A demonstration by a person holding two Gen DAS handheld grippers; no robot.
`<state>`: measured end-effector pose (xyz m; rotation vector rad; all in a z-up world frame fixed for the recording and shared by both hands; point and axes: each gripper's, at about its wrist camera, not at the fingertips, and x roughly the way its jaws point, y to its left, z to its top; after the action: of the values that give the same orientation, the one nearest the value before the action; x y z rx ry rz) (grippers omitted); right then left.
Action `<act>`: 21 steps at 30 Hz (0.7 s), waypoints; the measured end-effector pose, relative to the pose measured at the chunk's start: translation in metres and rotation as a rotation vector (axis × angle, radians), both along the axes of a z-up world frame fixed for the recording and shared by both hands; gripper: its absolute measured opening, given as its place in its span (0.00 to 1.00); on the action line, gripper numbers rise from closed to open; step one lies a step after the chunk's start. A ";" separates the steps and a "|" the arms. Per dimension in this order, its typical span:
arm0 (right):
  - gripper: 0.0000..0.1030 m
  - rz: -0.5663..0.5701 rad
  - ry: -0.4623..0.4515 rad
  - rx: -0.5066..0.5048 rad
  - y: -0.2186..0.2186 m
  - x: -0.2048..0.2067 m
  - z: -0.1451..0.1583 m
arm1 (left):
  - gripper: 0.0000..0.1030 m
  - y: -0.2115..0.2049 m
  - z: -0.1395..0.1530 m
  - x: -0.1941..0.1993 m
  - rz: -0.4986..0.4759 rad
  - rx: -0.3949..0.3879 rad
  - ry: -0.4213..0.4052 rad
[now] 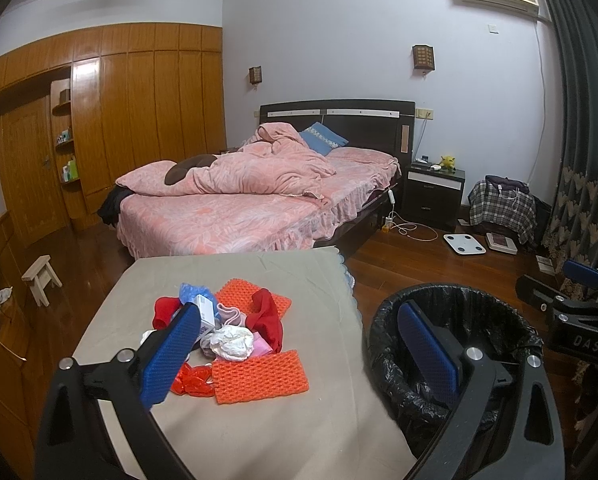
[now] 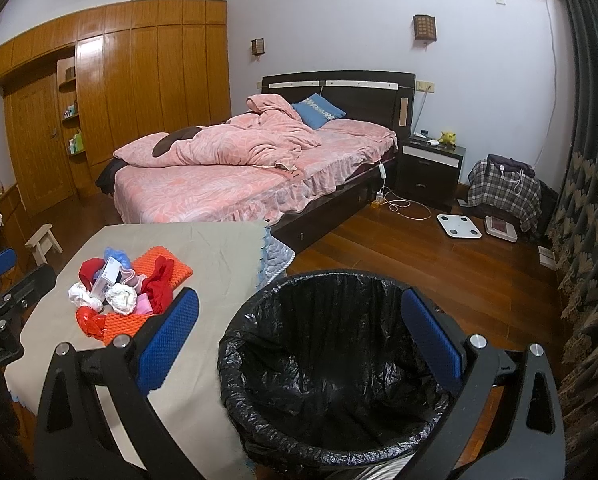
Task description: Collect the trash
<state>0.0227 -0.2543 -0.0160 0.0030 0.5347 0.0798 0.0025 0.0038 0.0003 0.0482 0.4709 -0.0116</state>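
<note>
A bedroom with a wooden wardrobe wall (image 1: 139,120) on the left and a bed (image 1: 259,200) under rumpled pink bedding at the far side, a dark nightstand (image 1: 433,196) to its right. In the near foreground, a table (image 1: 259,420) draped in a beige cloth carries a small heap of trash (image 1: 227,328) at its middle: two orange foam mesh sheets (image 1: 259,376), red fabric or plastic pieces, a crumpled white wad (image 1: 231,344), a small white box (image 1: 207,316), a blue plastic scrap and a pink item, all touching or overlapping. Just beside the table's right edge stands a round trash bin (image 2: 331,380) lined with a black plastic bag, its inside showing only the liner. The left gripper (image 1: 295,352) hovers over the table's near right part, jaws spread wide and empty, one blue pad (image 1: 171,356) in front of the heap and the other in front of the bin's rim. The right gripper (image 2: 299,348) hangs above the bin mouth, jaws likewise wide apart and holding nothing. On the wooden floor at far right lie a white bathroom scale (image 2: 459,226), a charging cable (image 2: 407,204) and a plaid cloth (image 2: 503,192) over a bundle near the patterned curtain (image 2: 591,200). A small wooden stool (image 1: 41,276) stands left of the table.
</note>
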 end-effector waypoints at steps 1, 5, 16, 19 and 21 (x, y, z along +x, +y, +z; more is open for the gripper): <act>0.95 -0.001 -0.001 0.001 -0.001 0.000 0.001 | 0.94 0.000 0.000 0.000 -0.001 0.000 0.000; 0.95 -0.001 0.002 0.002 0.000 0.000 0.000 | 0.94 0.000 0.000 0.001 0.001 0.000 0.001; 0.95 0.019 0.004 0.006 0.014 0.005 -0.003 | 0.94 0.002 -0.003 -0.003 0.009 -0.004 0.004; 0.95 0.031 0.005 0.010 0.017 0.008 -0.004 | 0.94 0.005 -0.006 -0.004 0.015 -0.007 0.005; 0.95 0.039 0.008 0.017 0.022 0.013 -0.007 | 0.94 0.012 -0.009 -0.005 0.025 -0.011 0.003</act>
<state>0.0361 -0.2326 -0.0227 0.0092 0.5421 0.1224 -0.0030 0.0160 -0.0085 0.0312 0.4746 0.0101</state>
